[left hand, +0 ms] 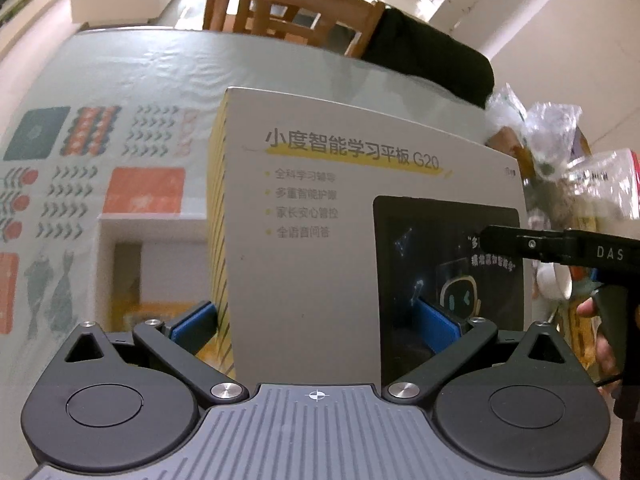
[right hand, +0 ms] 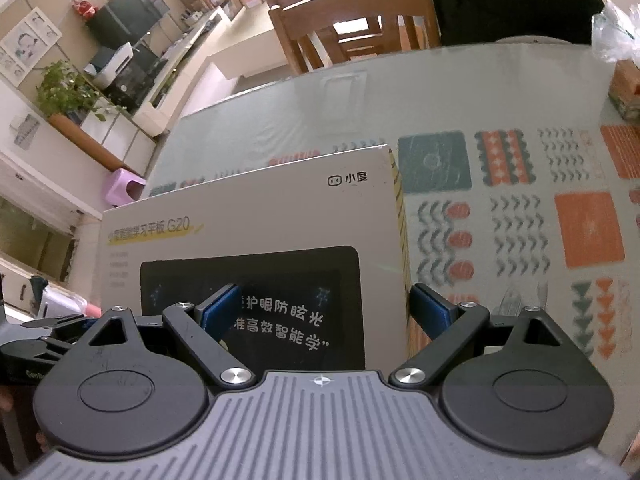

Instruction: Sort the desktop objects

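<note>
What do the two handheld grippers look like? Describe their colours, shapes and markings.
Both match: the left gripper and right gripper have a grey ribbed body with a small crosshair mark, two round black discs, black link arms on silver pins, and blue-padded fingers. The right one's side reads "DAS".

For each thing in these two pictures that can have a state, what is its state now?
tablet box: closed, held between both grippers.
left gripper: shut on the tablet box, one pad on each side.
right gripper: shut on the tablet box, one pad on each side.
white box: open, beside the tablet box on the tablecloth.
plastic bags: crumpled, lying at the table edge.
</note>
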`<move>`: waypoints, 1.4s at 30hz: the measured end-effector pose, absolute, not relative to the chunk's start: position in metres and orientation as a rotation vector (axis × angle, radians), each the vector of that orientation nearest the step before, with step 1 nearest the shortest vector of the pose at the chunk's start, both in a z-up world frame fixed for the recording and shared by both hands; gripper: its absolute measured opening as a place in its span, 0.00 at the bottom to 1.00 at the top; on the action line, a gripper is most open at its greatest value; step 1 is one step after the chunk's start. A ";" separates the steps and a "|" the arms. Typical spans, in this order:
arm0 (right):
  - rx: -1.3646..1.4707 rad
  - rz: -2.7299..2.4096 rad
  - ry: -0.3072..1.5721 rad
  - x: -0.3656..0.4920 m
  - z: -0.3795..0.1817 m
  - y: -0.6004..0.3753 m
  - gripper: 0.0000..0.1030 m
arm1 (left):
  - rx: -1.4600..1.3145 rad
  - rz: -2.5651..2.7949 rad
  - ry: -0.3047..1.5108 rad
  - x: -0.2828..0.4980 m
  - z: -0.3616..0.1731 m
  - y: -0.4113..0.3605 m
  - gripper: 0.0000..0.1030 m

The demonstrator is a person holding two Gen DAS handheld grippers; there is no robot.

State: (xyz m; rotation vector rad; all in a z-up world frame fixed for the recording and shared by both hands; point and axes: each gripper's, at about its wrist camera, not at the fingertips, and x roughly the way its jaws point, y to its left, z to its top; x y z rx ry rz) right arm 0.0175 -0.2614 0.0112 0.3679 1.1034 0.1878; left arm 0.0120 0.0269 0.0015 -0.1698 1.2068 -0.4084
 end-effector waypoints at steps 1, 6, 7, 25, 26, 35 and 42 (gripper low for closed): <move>0.370 0.183 1.107 0.010 0.010 -0.256 1.00 | -0.167 -0.412 1.211 0.005 0.000 0.032 1.00; 0.367 0.159 1.118 -0.030 0.000 -0.226 1.00 | -0.166 -0.426 1.237 -0.026 -0.009 0.059 1.00; 0.365 0.155 1.121 -0.037 -0.002 -0.220 1.00 | -0.163 -0.428 1.239 -0.032 -0.011 0.064 1.00; 0.338 0.147 1.216 -0.128 -0.039 -0.140 1.00 | -0.146 -0.417 1.335 -0.121 -0.054 0.137 1.00; 0.336 0.147 1.221 -0.132 -0.041 -0.136 1.00 | -0.146 -0.412 1.338 -0.124 -0.055 0.141 1.00; 0.310 0.161 1.264 -0.163 -0.052 -0.106 1.00 | -0.139 -0.373 1.346 -0.146 -0.063 0.157 1.00; 0.287 0.167 1.287 -0.176 -0.058 -0.100 1.00 | -0.141 -0.366 1.363 -0.164 -0.072 0.158 1.00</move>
